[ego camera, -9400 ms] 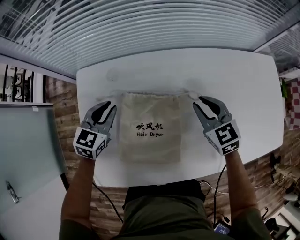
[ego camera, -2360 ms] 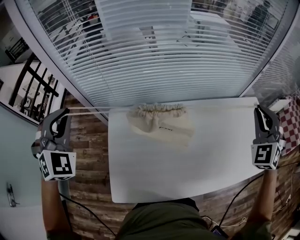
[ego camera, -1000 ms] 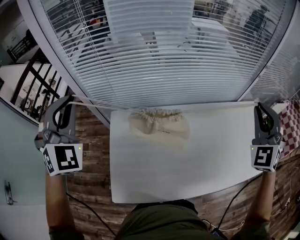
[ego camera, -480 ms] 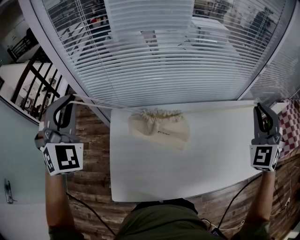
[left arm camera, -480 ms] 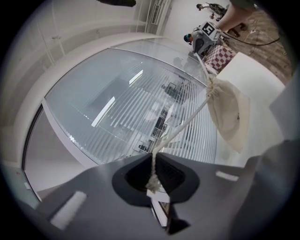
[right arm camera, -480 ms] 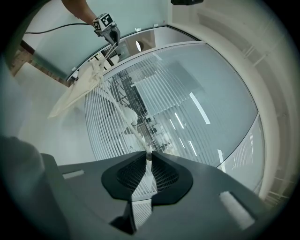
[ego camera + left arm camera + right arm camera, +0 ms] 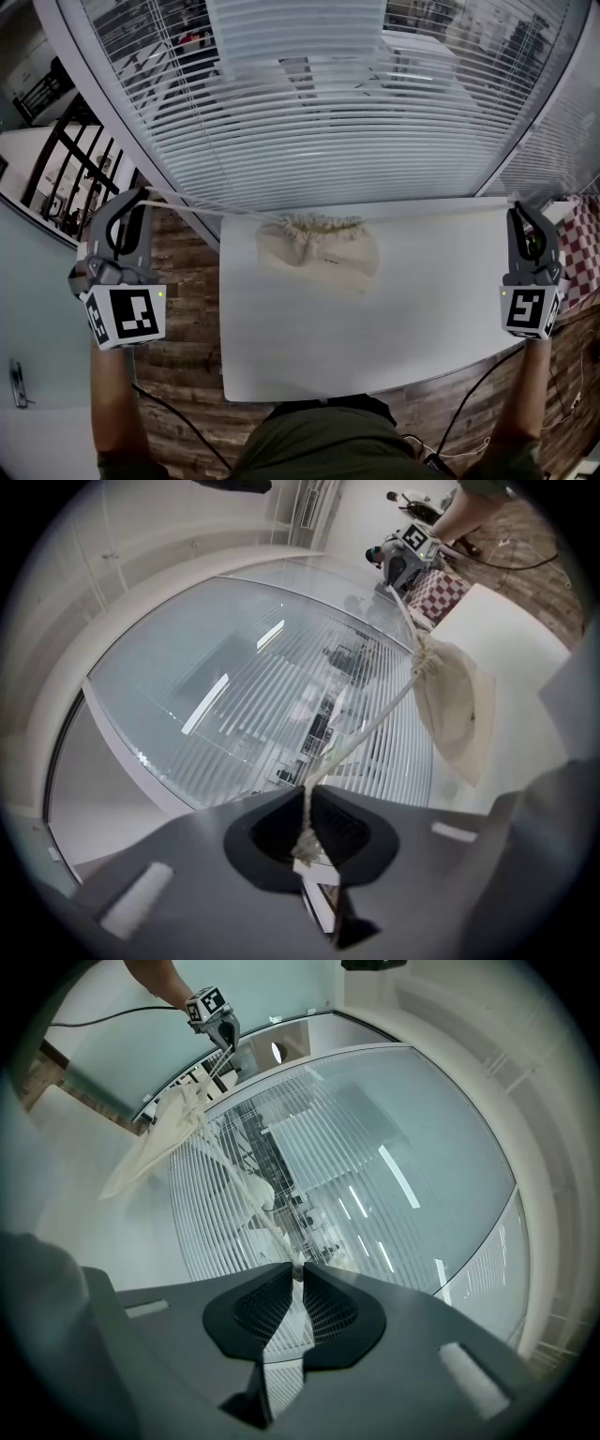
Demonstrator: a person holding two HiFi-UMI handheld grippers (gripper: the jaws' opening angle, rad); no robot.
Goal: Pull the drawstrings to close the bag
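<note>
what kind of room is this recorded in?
Probably an office or an indoor lab space. A plain white table stands against a wide window wall covered by horizontal blinds, and the floor around it is a wood-plank floor. Nothing here looks domestic.

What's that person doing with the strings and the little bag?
A person is closing a cloth bag at the far side of the white table. The left gripper is shut on one drawstring, the right gripper on the other. The arms are spread wide, so the strings stretch out to both sides. The bag's mouth is bunched up tight.
</note>
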